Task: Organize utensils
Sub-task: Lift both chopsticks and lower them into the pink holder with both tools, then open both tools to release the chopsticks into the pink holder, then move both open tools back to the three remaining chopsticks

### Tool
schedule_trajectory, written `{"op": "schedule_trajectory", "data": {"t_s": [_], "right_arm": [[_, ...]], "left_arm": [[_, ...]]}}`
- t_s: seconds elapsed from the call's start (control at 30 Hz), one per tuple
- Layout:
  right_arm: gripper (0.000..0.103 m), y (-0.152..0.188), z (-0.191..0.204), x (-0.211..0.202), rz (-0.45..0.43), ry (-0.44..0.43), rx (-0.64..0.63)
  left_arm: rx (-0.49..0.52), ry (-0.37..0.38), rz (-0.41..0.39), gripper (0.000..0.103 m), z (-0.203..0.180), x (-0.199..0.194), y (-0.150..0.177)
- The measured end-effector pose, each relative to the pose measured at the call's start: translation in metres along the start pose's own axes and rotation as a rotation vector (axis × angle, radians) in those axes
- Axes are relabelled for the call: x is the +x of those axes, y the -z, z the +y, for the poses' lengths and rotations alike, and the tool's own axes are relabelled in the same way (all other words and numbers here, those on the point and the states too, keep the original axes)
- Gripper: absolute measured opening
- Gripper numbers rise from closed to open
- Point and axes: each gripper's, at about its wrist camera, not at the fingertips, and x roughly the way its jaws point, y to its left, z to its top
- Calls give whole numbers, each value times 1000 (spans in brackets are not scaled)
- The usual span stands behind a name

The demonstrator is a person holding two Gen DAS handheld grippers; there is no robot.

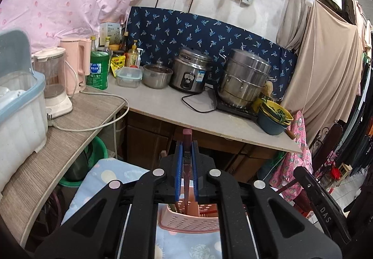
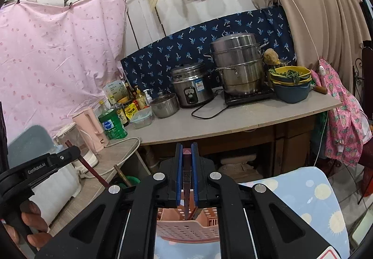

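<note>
Holding one chopstick apiece, both tools are clamped shut on their sticks. The left tool [image 1: 186,158] pinches a dark red chopstick [image 1: 187,140] between its blue pads, with the blunt end poking out past the fingertips and the thin end running down toward the pink holder [image 1: 186,219] below. The right tool [image 2: 186,161] grips its own chopstick [image 2: 187,154] the same way, its lower part dipping into or just above the pink holder [image 2: 186,228]; which of the two I cannot tell.

These sticks look light, stiff and lacquered, so likely a little slippery; a narrow stick in flat pads could pivot or slide if knocked. Each is held high up near its thick end, which leaves a long free length below to steer into a compartment, though that length would swing widely with any tilt of the wrist.

That holder is perforated plastic, probably light enough to shift or tip if a stick catches its rim. It stands on a surface covered by a pale blue patterned cloth [image 2: 303,191], well in front of the crowded tabletop [image 1: 163,100] with pots and bottles. Open room lies above the holder; the tabletop's front edge overhangs ahead, and the two tools are close together, the left tool's body [image 2: 42,165] showing in the right view, so they could bump over one small opening.
</note>
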Motion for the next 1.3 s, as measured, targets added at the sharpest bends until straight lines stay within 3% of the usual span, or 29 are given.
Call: {"op": "schedule_trajectory", "data": {"t_s": [0.13,0.3,0.5,0.83,1.3], "right_arm": [[9,1,-1,-3,-1,8,-9],[11,-2,-4,-15,-17,6,-9],[19,-2,-12,-43,-37,1,-4],[19,23,-28,-97,-23,5,-20],[19,97,-17,-174,52,9,-92]], "left_arm": [[6,-12,5,8,0,2,5],[40,-31,-5,30,-4,-5,10],[92,-21,-17,41,-8,-25,19],[129,-7,12,42,-10,-58,47],[179,-16,94,42,0,-123,116]]}}
